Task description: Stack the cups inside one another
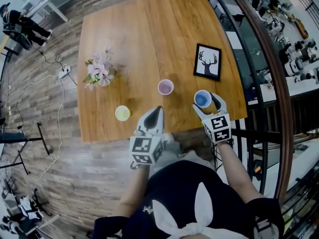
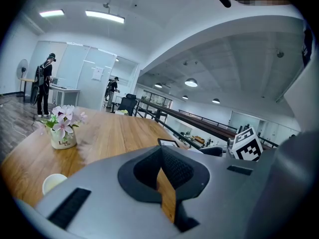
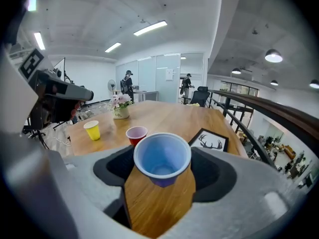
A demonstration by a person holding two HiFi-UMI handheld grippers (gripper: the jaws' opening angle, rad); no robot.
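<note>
My right gripper (image 1: 207,103) is shut on a blue cup (image 1: 202,99) near the table's front right edge. In the right gripper view the blue cup (image 3: 162,158) sits upright between the jaws, its base clear of the wood. A red cup (image 1: 165,87) stands left of it on the wooden table (image 1: 144,34), and a yellow cup (image 1: 122,113) stands further left near the front edge. Both show beyond the blue cup as red cup (image 3: 136,134) and yellow cup (image 3: 92,130). My left gripper (image 1: 156,112) hovers at the front edge between the yellow and red cups, jaws together and empty.
A framed deer picture (image 1: 207,61) lies behind the blue cup on the right. A small vase of pink flowers (image 1: 99,72) stands at the left. A dark railing (image 1: 259,83) runs along the table's right side. People stand far off in the room.
</note>
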